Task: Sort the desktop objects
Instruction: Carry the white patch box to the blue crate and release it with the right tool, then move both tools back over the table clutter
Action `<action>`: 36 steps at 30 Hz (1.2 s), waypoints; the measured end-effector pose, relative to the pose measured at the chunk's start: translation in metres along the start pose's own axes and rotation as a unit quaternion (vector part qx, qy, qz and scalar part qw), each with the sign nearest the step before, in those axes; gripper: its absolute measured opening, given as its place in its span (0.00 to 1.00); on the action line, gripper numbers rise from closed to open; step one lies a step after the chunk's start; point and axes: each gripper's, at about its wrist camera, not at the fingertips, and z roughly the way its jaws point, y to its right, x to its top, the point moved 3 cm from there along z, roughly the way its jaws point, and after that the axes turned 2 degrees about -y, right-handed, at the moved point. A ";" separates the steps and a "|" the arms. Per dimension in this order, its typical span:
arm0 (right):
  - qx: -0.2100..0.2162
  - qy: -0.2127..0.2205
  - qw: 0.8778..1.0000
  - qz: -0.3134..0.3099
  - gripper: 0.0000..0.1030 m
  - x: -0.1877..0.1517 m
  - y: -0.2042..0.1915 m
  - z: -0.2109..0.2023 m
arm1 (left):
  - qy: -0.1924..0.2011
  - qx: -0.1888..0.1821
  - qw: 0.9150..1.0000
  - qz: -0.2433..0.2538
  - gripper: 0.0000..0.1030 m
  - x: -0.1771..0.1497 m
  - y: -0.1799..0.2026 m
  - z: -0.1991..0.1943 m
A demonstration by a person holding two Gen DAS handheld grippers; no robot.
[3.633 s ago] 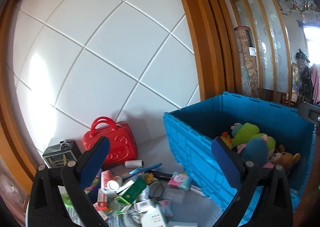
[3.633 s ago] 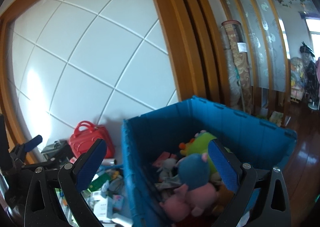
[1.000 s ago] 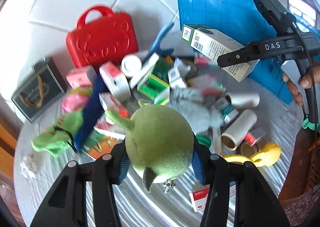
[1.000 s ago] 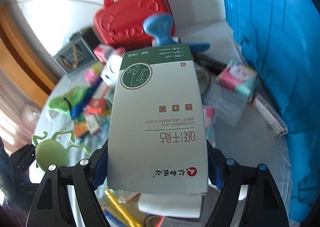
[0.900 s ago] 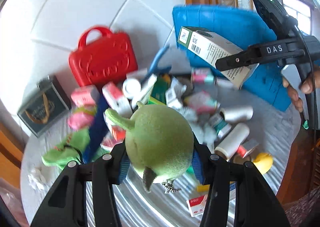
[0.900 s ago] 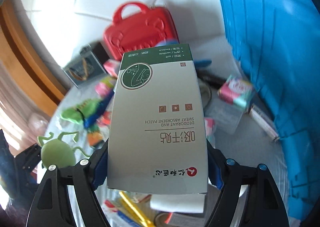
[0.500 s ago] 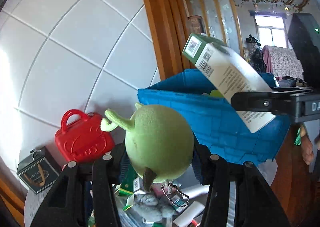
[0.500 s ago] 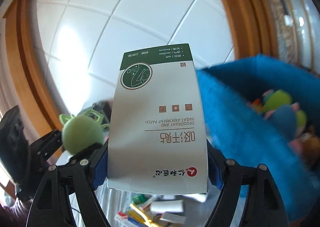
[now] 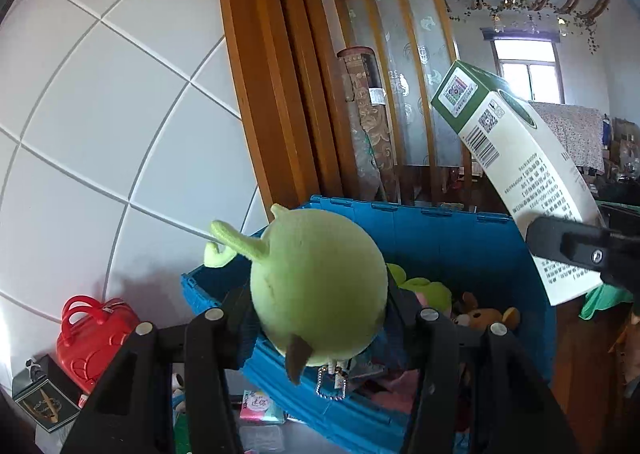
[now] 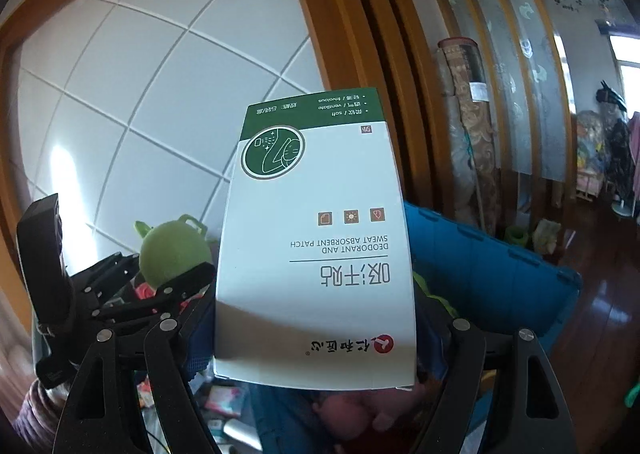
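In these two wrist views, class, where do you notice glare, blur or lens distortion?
Left wrist view: the window is blown out white, and the tile lines on the wall bow. Right wrist view: sun glare on the wall, bottom edge soft; the white and green box stays sharp.

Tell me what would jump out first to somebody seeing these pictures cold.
Probably the round green plush toy clamped in the left gripper, filling the middle of the left wrist view in front of the blue crate. In the right wrist view, a white and green sweat patch box held in the right gripper blocks most of the scene.
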 end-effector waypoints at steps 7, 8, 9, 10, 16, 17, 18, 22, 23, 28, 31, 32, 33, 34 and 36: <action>-0.012 -0.025 1.000 0.004 0.78 0.011 0.069 0.039 | -0.030 0.037 0.999 -0.017 0.52 0.030 0.031 0.049; -0.016 -0.028 0.999 0.004 0.78 0.014 0.077 0.047 | -0.035 0.042 0.998 -0.022 0.55 0.035 0.031 0.056; -0.019 -0.030 0.999 0.006 0.78 0.019 0.086 0.053 | -0.043 0.044 0.998 -0.026 0.59 0.040 0.032 0.065; -0.020 -0.032 0.999 0.009 0.79 0.024 0.092 0.061 | -0.051 0.051 0.997 -0.029 0.77 0.043 0.030 0.073; -0.043 -0.025 0.998 0.039 0.93 0.049 0.132 0.095 | -0.054 0.108 0.992 -0.042 1.00 0.065 0.023 0.094; -0.036 -0.017 0.998 0.040 0.94 0.051 0.133 0.091 | -0.056 0.112 0.991 -0.048 1.00 0.067 0.021 0.095; -0.033 -0.012 0.999 0.038 0.96 0.052 0.134 0.089 | -0.055 0.114 0.991 -0.053 1.00 0.068 0.018 0.095; -0.018 0.003 0.999 0.033 0.96 0.055 0.138 0.078 | -0.052 0.125 0.989 -0.061 1.00 0.067 0.016 0.093; -0.012 0.003 0.999 0.030 0.96 0.055 0.136 0.075 | -0.050 0.127 0.989 -0.060 1.00 0.066 0.015 0.091; 0.003 0.007 1.000 0.015 0.97 0.045 0.124 0.058 | -0.041 0.148 0.987 -0.056 1.00 0.057 0.016 0.082; 0.006 0.013 1.000 0.003 0.98 0.040 0.117 0.049 | -0.036 0.156 0.985 -0.059 1.00 0.046 0.014 0.070; 0.009 0.015 1.000 -0.001 0.99 0.037 0.113 0.046 | -0.035 0.160 0.985 -0.061 1.00 0.043 0.012 0.066; 0.014 0.015 1.000 -0.004 0.99 0.034 0.109 0.043 | -0.033 0.163 0.984 -0.064 1.00 0.040 0.011 0.062; 0.020 0.013 1.000 -0.008 0.99 0.032 0.105 0.041 | -0.031 0.163 0.984 -0.067 1.00 0.036 0.008 0.057; 0.028 0.010 0.999 -0.018 0.99 0.026 0.094 0.037 | -0.026 0.166 0.983 -0.074 1.00 0.029 0.003 0.047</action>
